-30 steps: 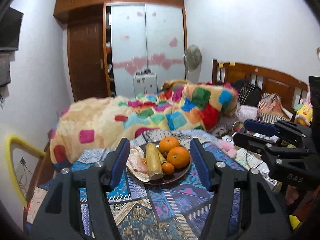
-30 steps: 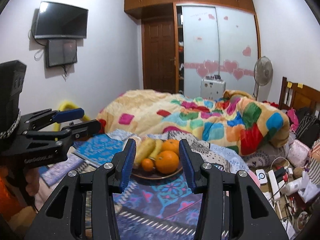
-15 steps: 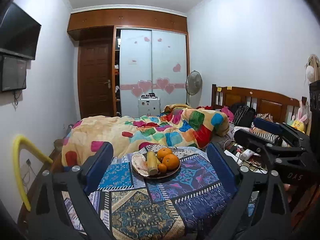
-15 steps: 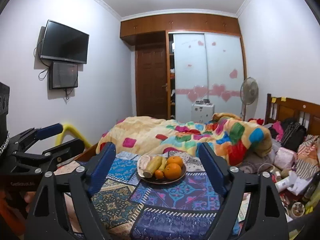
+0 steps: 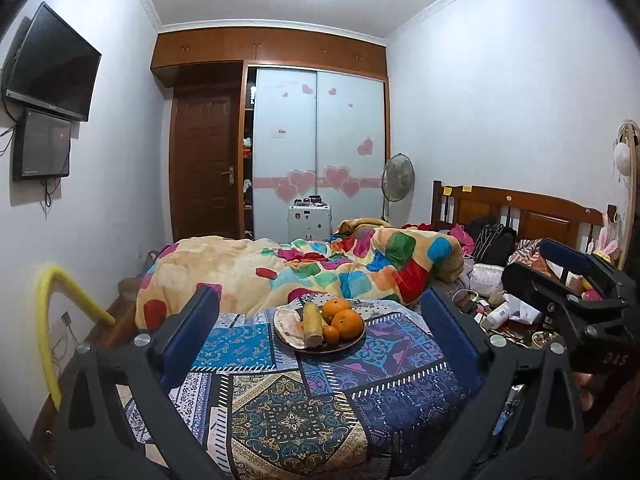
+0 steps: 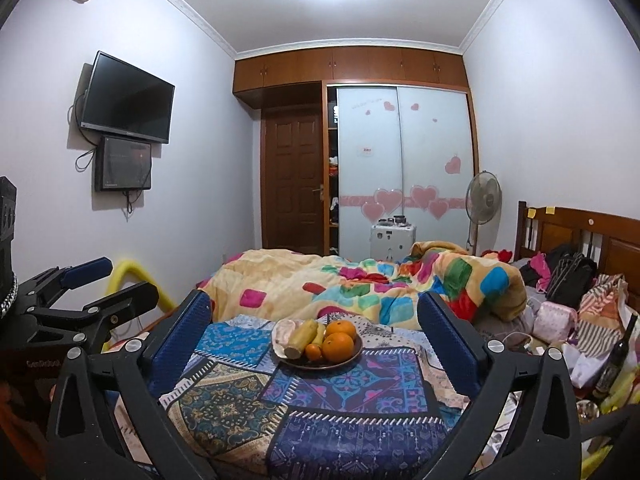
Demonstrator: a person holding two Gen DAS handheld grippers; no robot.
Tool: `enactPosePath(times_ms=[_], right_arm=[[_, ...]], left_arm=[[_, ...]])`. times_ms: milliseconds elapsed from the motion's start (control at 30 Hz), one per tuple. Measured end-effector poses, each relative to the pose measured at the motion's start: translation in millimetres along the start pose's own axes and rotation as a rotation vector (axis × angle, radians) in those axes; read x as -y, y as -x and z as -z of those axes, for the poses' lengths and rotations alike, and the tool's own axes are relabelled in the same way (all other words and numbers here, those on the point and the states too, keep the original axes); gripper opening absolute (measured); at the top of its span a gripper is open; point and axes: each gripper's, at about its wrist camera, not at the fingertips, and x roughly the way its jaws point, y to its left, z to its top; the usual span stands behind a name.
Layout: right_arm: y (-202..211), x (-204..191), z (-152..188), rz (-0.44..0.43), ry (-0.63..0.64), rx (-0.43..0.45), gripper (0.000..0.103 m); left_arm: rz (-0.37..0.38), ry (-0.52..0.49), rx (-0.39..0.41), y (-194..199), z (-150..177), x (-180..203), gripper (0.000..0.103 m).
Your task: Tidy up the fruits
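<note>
Task looks done or nearly done, judging by the layout: all the fruit you can see sits on the plate, which rests on the table with the patterned cloth, near its far edge by the bed. No loose fruit shows on the cloth.

On the plate: two large oranges, a small orange, a banana and a pale pinkish item at the left that's too unclear to name.

Your left gripper and right gripper hang back from the plate, jaws opening wide, nothing between them but air.

Left to do, if anything: probably nothing on the table.
</note>
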Motion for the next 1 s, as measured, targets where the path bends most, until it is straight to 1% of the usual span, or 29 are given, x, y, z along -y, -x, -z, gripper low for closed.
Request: enactPosePath(times_ms=[1000], right_arm=[[3.3,-2.2,-0.8,-0.018,-0.027,-0.008,0.103]], left_arm=[[-0.006,-0.002,-0.005,1.0,2.6,-3.9,0.102]])
